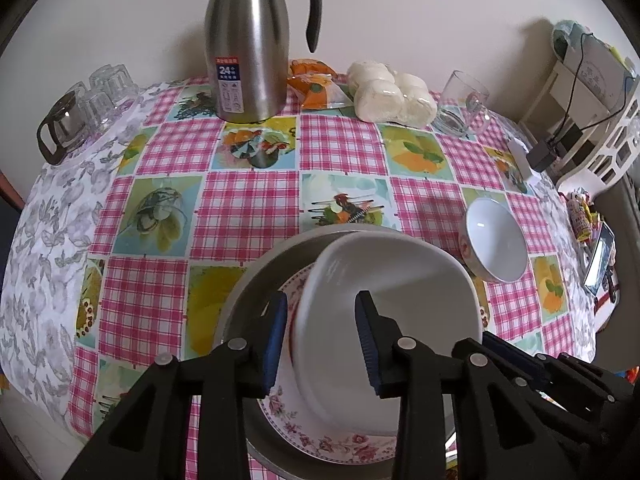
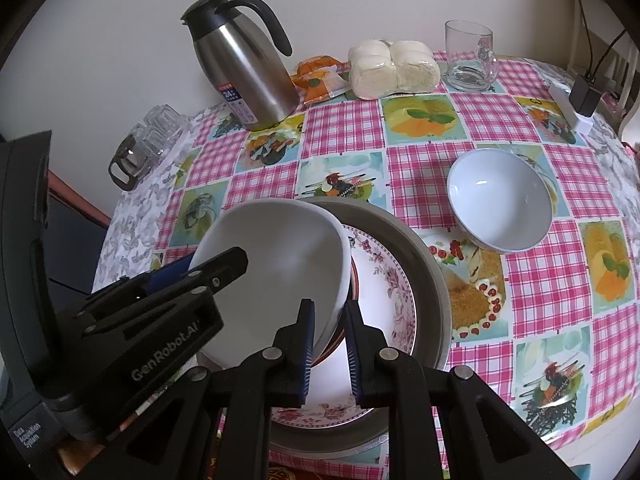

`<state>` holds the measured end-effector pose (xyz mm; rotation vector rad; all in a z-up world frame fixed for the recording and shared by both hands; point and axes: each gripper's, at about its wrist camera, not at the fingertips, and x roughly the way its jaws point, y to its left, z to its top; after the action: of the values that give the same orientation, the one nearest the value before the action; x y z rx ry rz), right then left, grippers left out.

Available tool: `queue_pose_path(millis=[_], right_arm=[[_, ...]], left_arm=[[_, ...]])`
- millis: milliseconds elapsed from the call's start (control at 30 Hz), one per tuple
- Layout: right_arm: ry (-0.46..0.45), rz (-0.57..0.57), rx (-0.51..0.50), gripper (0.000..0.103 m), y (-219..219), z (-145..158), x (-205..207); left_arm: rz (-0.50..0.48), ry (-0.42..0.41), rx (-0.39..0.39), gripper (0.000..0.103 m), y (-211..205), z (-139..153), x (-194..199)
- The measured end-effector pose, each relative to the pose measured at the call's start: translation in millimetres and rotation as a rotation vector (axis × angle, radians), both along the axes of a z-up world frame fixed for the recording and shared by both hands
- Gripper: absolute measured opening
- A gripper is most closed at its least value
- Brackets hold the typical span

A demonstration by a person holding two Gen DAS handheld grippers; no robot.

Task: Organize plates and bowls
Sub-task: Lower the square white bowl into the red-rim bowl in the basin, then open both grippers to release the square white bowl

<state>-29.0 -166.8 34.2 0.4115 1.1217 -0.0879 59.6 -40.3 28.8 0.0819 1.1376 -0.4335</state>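
Observation:
A large white bowl (image 1: 384, 300) (image 2: 276, 272) sits tilted on a floral plate (image 1: 320, 444) (image 2: 384, 280), which lies in a grey metal dish (image 1: 256, 280) (image 2: 420, 248) at the table's near edge. My left gripper (image 1: 322, 298) (image 2: 208, 260) straddles the bowl's left rim, one finger inside and one outside; the pads stand apart from the wall, so it is open. My right gripper (image 2: 329, 305) is shut on the bowl's right rim. A smaller white bowl (image 1: 496, 240) (image 2: 500, 200) with a flowered outside stands alone to the right.
Along the back stand a steel jug (image 1: 248, 52) (image 2: 244, 68), an orange packet (image 1: 312, 84), bagged buns (image 1: 392, 92) (image 2: 392, 68) and a glass mug (image 1: 464, 100) (image 2: 470, 56). Upturned glasses and a glass pot (image 1: 60, 124) sit far left. A white rack (image 1: 592, 92) stands at the right.

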Motion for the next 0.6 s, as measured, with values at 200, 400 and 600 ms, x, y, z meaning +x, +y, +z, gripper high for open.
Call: queue_pose_path(millis=[200,400,600], right_arm=[[-0.011,-0.016,0.004,0.018,-4,3,-1],[-0.058,-0.029,-0.009,0.026,-10,16,-5],[-0.091,-0.077,-0.032,0.059,-22,23,-8]], left_arm=[[0.02,-0.023,-0.016,0.043,5,7,0],[0.042,-0.055,-0.04,0.053,11,17,0],[0.071,-0.057,-0.034,0.064,15,18,2]])
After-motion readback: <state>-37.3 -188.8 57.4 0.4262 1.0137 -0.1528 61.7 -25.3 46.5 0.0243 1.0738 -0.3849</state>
